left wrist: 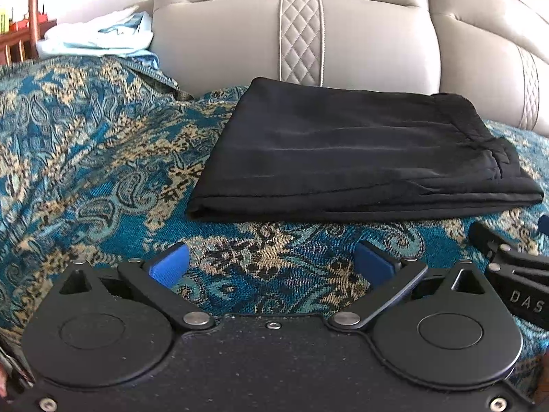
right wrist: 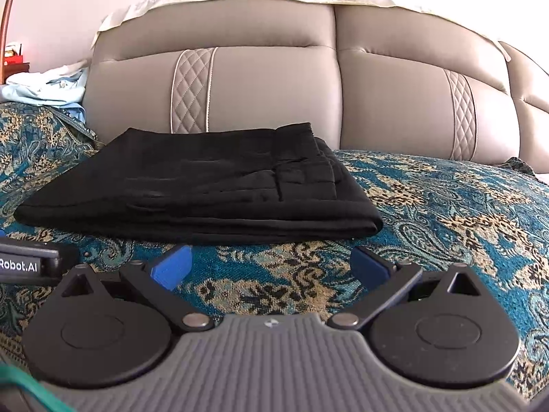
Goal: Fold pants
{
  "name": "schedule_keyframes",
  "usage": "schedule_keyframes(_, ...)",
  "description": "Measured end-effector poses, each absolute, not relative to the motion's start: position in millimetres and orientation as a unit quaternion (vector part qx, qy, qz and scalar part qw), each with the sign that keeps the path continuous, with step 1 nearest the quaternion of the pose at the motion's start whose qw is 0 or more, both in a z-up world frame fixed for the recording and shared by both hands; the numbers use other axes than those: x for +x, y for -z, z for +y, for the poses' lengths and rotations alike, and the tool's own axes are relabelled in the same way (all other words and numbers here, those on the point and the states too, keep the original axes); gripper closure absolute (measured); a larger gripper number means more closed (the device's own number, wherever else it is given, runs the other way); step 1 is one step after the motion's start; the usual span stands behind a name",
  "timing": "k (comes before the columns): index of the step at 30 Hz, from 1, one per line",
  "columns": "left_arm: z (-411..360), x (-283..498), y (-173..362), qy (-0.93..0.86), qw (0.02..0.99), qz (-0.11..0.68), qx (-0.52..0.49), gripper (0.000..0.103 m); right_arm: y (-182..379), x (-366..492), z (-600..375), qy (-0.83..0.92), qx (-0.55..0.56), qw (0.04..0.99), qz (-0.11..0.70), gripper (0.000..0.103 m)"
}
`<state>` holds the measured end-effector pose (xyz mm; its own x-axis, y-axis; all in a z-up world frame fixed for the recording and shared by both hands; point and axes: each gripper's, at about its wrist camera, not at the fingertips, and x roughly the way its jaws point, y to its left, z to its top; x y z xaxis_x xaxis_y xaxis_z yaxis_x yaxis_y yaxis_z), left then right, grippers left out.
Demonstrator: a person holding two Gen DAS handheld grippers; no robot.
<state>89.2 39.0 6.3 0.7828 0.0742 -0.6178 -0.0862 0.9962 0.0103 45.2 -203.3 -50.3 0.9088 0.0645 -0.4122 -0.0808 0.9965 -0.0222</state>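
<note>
The black pants (left wrist: 357,158) lie folded in a flat rectangular stack on the patterned bedspread; they also show in the right wrist view (right wrist: 202,192), left of centre. My left gripper (left wrist: 271,262) is open and empty, just short of the stack's near edge. My right gripper (right wrist: 271,264) is open and empty, near the stack's front right corner. The right gripper's body shows at the right edge of the left wrist view (left wrist: 514,274). The left gripper's body shows at the left edge of the right wrist view (right wrist: 27,264).
A blue and gold paisley bedspread (left wrist: 85,171) covers the bed (right wrist: 446,213). A padded grey headboard (right wrist: 308,86) stands behind the pants. Light blue and white cloth (left wrist: 99,37) is heaped at the far left. A wooden shelf (left wrist: 17,37) stands beyond it.
</note>
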Motion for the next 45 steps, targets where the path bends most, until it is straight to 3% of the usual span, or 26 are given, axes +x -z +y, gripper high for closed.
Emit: schedule_keyframes(45,42.8,95.9,-1.0,-0.027,0.948,0.318,-0.009,0.000,54.6,50.8,-193.3,-0.034,-0.032,0.976,0.212,0.000)
